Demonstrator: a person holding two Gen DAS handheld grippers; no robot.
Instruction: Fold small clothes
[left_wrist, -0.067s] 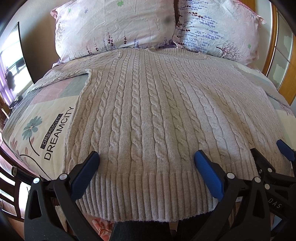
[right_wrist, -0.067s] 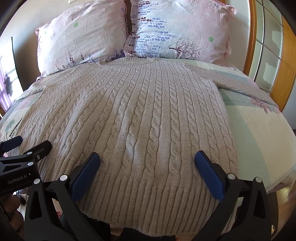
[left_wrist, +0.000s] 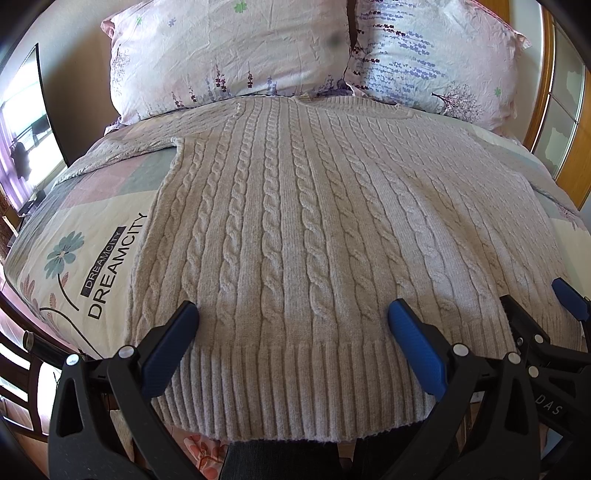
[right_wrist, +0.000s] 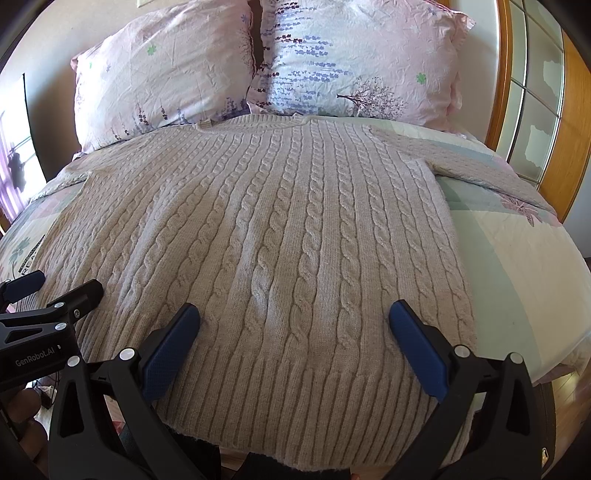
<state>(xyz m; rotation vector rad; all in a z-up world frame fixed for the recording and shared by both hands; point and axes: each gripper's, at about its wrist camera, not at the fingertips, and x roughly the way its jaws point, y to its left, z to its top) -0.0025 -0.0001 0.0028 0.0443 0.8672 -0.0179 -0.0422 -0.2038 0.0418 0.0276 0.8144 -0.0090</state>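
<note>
A beige cable-knit sweater (left_wrist: 295, 221) lies flat on the bed, collar toward the pillows, ribbed hem toward me; it also shows in the right wrist view (right_wrist: 277, 240). Its sleeves spread out to the left (left_wrist: 122, 147) and right (right_wrist: 480, 158). My left gripper (left_wrist: 293, 314) is open and empty, hovering over the hem's left half. My right gripper (right_wrist: 295, 314) is open and empty over the hem's right half. The right gripper also shows in the left wrist view (left_wrist: 535, 306), and the left gripper in the right wrist view (right_wrist: 62, 284).
Two floral pillows (left_wrist: 229, 55) (right_wrist: 362, 62) lean at the head of the bed. The quilt (left_wrist: 74, 240) with DREAMCITY print lies under the sweater. A wooden wardrobe frame (right_wrist: 569, 110) stands at the right. A window (left_wrist: 22, 122) is at the left.
</note>
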